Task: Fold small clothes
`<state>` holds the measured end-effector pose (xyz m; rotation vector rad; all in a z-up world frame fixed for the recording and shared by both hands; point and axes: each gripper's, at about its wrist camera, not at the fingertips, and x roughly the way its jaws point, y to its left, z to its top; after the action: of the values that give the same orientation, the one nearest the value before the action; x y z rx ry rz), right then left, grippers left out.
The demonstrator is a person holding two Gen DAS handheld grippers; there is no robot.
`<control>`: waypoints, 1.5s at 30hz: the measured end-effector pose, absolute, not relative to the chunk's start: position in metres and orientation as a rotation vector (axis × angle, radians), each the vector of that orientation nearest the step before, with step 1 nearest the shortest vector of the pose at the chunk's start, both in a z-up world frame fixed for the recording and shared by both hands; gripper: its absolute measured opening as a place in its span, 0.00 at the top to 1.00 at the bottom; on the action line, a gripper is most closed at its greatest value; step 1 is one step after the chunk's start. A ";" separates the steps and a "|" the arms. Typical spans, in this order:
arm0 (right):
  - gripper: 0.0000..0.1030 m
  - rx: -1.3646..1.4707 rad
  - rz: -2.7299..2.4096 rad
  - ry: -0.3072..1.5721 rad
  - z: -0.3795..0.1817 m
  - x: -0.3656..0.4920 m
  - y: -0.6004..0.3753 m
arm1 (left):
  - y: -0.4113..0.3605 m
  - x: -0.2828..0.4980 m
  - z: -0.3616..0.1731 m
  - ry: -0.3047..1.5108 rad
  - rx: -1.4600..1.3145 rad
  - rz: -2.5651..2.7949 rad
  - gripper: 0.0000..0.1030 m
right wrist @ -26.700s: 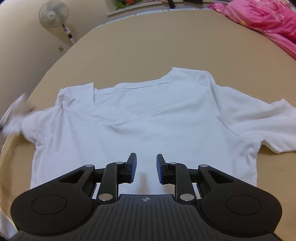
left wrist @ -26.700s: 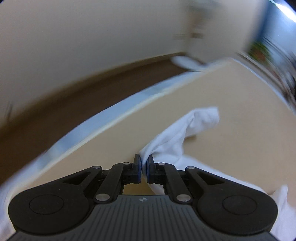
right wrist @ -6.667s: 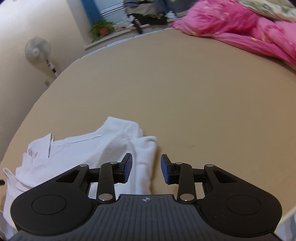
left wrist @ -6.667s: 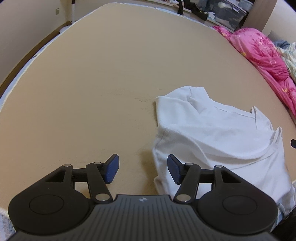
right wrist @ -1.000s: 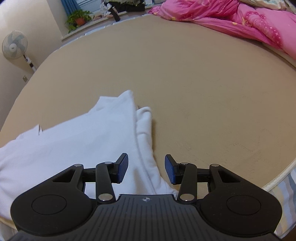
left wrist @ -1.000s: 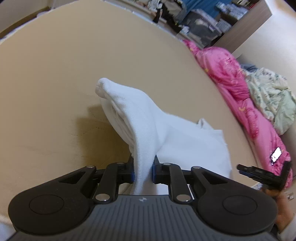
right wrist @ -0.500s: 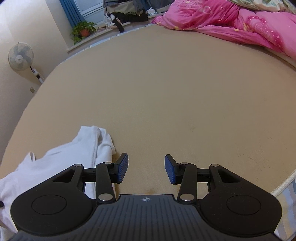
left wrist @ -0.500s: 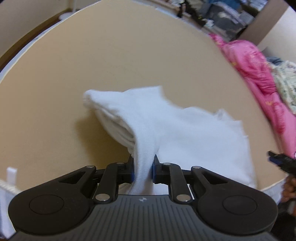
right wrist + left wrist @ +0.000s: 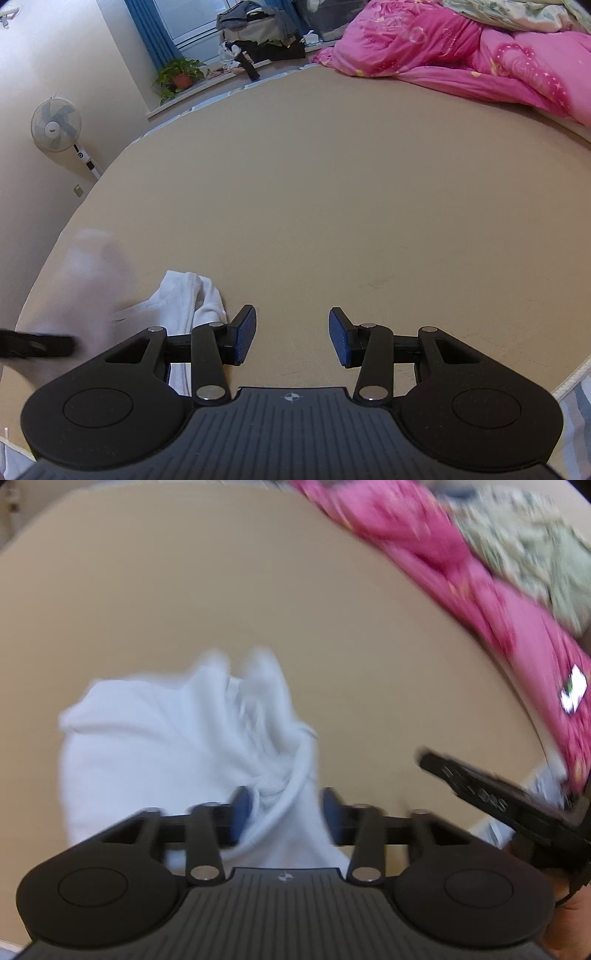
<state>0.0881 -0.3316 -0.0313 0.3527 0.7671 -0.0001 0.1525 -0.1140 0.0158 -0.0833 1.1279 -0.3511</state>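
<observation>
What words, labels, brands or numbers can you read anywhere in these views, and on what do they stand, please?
None can be read.
Fan: a small dark mark on its hub, too small.
Right gripper side in the left view: pale lettering, blurred.
Gripper bodies: a small round emblem, no text.

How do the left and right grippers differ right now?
The left gripper has white shirt fabric bunched between its parted jaws; the right gripper has only bare tan bed surface between its jaws. The left view is motion-blurred; the right is sharp. Both are open, with blue pads.
</observation>
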 end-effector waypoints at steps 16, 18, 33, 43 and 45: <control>0.56 0.311 0.039 0.774 -0.029 0.088 -0.318 | 0.062 0.054 0.039 0.834 0.135 -0.224 0.35; 0.56 0.298 0.036 0.773 -0.029 0.086 -0.314 | 0.083 0.048 0.028 0.821 0.131 -0.179 0.33; 0.56 0.280 -0.018 0.737 -0.032 0.081 -0.310 | 0.140 0.077 -0.012 0.928 -0.083 -0.012 0.33; 0.59 0.407 0.121 0.788 -0.042 0.091 -0.313 | 0.117 0.089 -0.016 0.940 -0.131 -0.116 0.32; 0.50 0.428 0.183 0.847 -0.049 0.096 -0.302 | 0.112 0.089 -0.016 0.945 -0.130 -0.146 0.32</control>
<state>0.0960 -0.3019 -0.0490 0.4281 0.8466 0.1829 0.0888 0.1116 -0.0161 -0.1299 0.9448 -0.1464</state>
